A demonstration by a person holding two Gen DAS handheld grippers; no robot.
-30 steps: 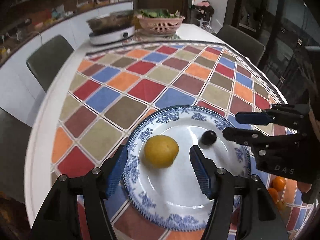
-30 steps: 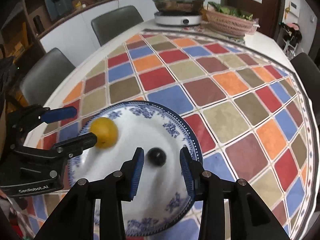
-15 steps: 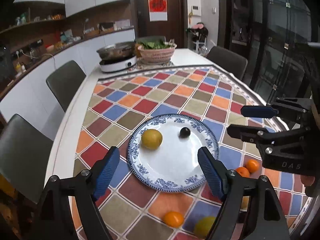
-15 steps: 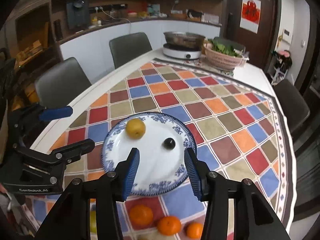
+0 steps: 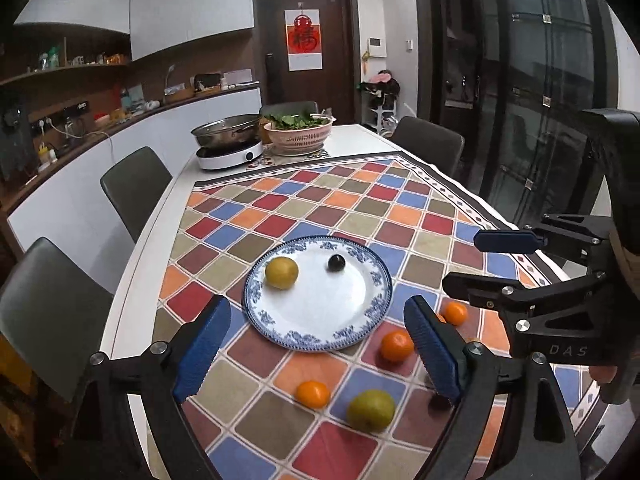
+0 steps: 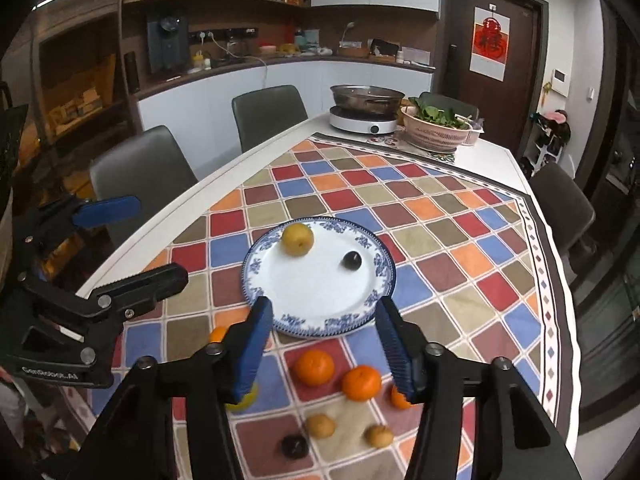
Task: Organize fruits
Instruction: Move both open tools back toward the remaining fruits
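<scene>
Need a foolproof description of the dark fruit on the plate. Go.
Find the checkered tablecloth, then the blue-rimmed white plate at its middle. Two fruits sit on it: the dark fruit is the small, near-black round one toward the plate's right side, apart from the larger yellow fruit.

At the far end of the worktop (image 5: 352,140) a steel pot (image 5: 226,133) sits on a white hotplate (image 5: 229,155), just left of a pink basket of greens (image 5: 298,133), with grey chairs (image 5: 136,188) along the left side and a dark door (image 5: 306,40) with a red poster (image 5: 303,40) behind.
</scene>
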